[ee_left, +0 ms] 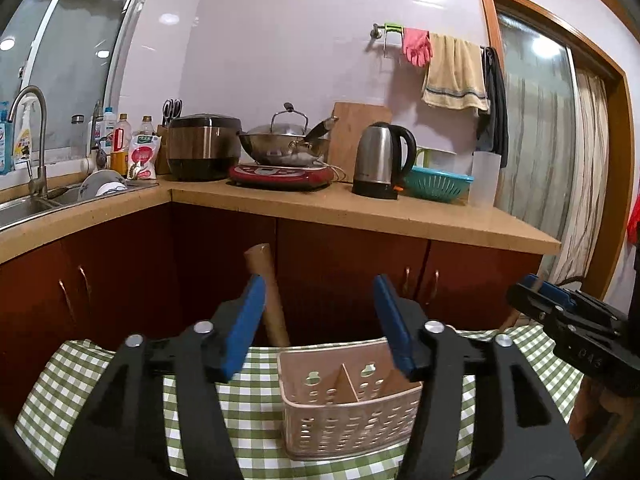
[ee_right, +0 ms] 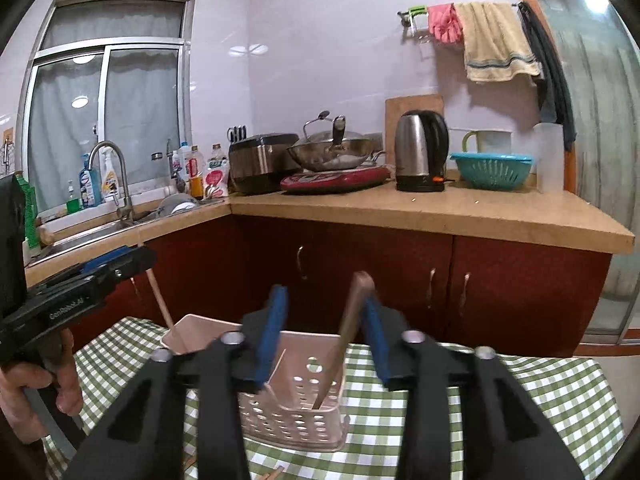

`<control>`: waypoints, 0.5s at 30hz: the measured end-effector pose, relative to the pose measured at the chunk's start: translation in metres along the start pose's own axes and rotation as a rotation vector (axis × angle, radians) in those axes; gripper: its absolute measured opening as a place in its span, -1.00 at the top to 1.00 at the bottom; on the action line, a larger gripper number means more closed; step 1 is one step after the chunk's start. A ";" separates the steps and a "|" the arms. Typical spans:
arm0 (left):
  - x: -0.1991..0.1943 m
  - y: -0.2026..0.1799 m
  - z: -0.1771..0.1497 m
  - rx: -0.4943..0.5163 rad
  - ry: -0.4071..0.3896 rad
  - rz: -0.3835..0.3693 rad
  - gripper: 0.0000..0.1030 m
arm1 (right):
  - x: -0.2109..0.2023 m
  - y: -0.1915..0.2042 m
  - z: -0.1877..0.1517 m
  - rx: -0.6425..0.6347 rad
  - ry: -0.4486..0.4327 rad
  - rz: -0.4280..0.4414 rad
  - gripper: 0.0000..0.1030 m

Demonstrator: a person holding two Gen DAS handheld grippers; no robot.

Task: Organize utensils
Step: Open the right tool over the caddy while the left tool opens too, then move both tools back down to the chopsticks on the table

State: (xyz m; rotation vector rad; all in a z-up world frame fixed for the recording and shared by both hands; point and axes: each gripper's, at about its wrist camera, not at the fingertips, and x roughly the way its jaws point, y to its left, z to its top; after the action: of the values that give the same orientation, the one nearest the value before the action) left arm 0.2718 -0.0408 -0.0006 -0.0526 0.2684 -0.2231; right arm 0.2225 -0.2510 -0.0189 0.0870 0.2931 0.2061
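A pale pink perforated utensil basket (ee_left: 348,412) stands on the green checked tablecloth; it also shows in the right wrist view (ee_right: 296,412). My left gripper (ee_left: 320,328) is open above the basket. A wooden handle (ee_left: 267,296) stands up behind its left finger, touching it, not clamped. My right gripper (ee_right: 324,340) is open over the basket. A brown-handled utensil (ee_right: 348,328) leans inside the basket against the right finger. A thin chopstick (ee_right: 160,300) stands in a far pink compartment. The right gripper shows at the right edge of the left wrist view (ee_left: 560,316).
A table with green checked cloth (ee_left: 256,412) carries the basket. Behind is a kitchen counter (ee_left: 360,208) with a kettle (ee_left: 380,160), a wok (ee_left: 284,144), a rice cooker (ee_left: 202,146), a teal colander (ee_left: 438,184) and a sink (ee_left: 24,204). Loose chopsticks (ee_right: 276,472) lie near the front edge.
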 end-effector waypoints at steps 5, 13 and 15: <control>-0.010 -0.001 0.002 0.009 -0.020 0.020 -0.45 | -0.013 -0.003 0.004 -0.013 -0.025 -0.043 -0.06; -0.039 0.003 -0.001 0.004 -0.027 0.034 -0.54 | -0.048 -0.008 0.004 -0.016 -0.047 -0.082 -0.12; -0.051 0.003 -0.006 0.012 -0.026 0.042 -0.54 | -0.062 -0.006 0.001 -0.019 -0.055 -0.088 -0.12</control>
State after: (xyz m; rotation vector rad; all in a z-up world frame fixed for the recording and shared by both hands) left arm 0.2226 -0.0268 0.0068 -0.0382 0.2416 -0.1826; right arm 0.1662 -0.2706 -0.0014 0.0611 0.2397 0.1188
